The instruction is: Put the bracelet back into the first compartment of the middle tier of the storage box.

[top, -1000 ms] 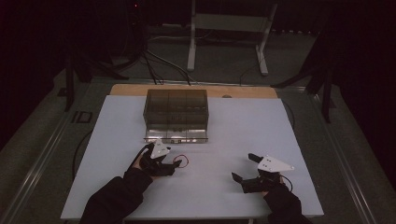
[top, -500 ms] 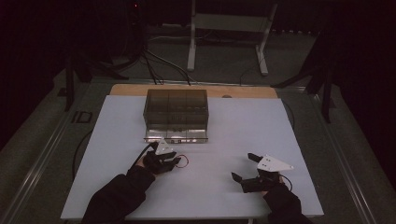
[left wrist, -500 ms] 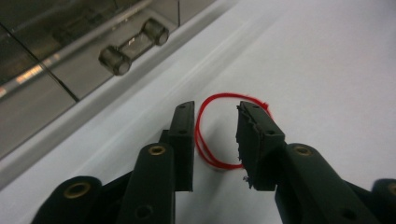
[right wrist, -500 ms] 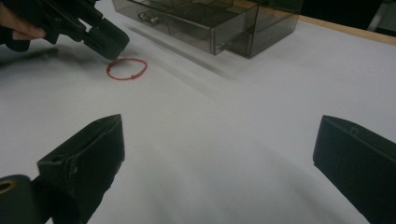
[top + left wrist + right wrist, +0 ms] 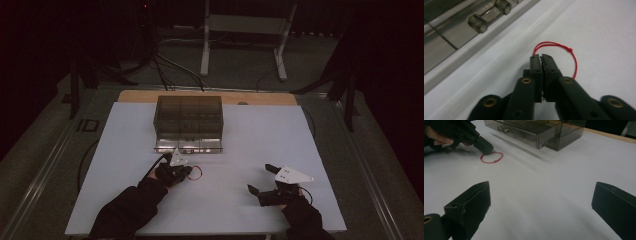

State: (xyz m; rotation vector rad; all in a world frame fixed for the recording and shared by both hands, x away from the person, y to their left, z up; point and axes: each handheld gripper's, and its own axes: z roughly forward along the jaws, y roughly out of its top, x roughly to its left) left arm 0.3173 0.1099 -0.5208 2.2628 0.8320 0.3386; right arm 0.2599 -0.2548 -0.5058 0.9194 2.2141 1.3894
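A thin red string loop [image 5: 564,53] lies on the white tabletop just in front of the smoky clear drawer box [image 5: 189,122]. My left gripper [image 5: 541,56] is shut on the loop's near edge, and the rest of the loop [image 5: 196,173] lies flat to its right. In the right gripper view the left gripper [image 5: 485,148] presses down at the loop [image 5: 492,158]. My right gripper [image 5: 259,178] rests near the front right of the table. It [image 5: 542,186] is open wide with nothing between its jaws.
The drawer box [image 5: 536,132] has a bottom drawer pulled out slightly, with a clear bar handle [image 5: 490,15] facing me. A wooden table edge [image 5: 260,98] runs behind the white sheet [image 5: 265,135]. Cables and a metal stand [image 5: 240,30] sit on the dark floor beyond.
My left gripper has edged a little to the right, up to the red loop. The right gripper has hardly moved.
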